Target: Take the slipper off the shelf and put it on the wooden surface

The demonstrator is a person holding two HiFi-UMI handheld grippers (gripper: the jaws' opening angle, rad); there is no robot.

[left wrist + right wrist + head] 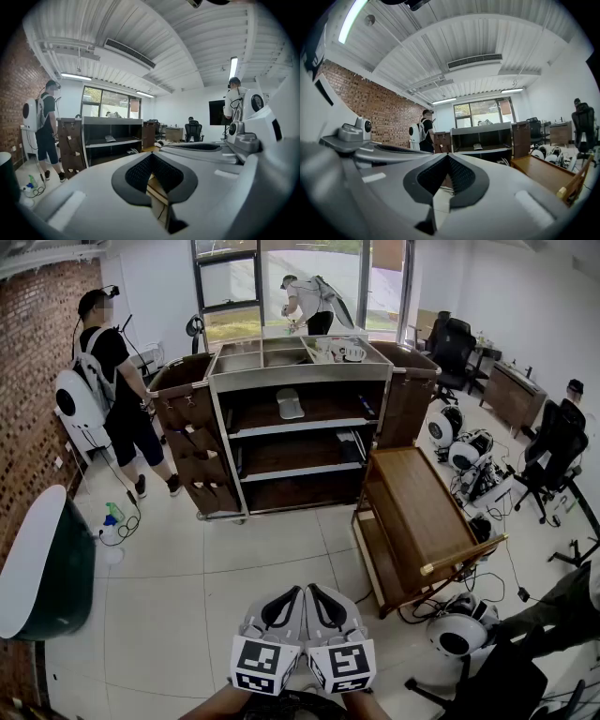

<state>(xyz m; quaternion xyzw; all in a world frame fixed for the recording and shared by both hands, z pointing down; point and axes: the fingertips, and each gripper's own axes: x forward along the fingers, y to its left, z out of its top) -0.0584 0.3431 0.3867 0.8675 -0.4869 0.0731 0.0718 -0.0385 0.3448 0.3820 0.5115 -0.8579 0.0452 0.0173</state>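
A pale grey slipper [290,403] lies on the upper shelf of the dark open shelf cart [300,376] across the room. The wooden surface [417,512] is a low tilted wooden trolley to the right of the cart. My left gripper [296,591] and right gripper [312,589] are side by side at the bottom, far from both, each shut with nothing between its fingers. The left gripper view shows the slipper [109,138] on its shelf beyond my shut left gripper [151,154]. In the right gripper view, the slipper [477,146] and wooden surface [543,171] lie past my shut right gripper [447,155].
A person with a white backpack [108,381] stands left of the cart, another person [309,301] at the window behind it. A green tub [52,568] is at the left. White round devices [459,629], cables and office chairs [553,456] crowd the right. Tiled floor [234,559] lies between.
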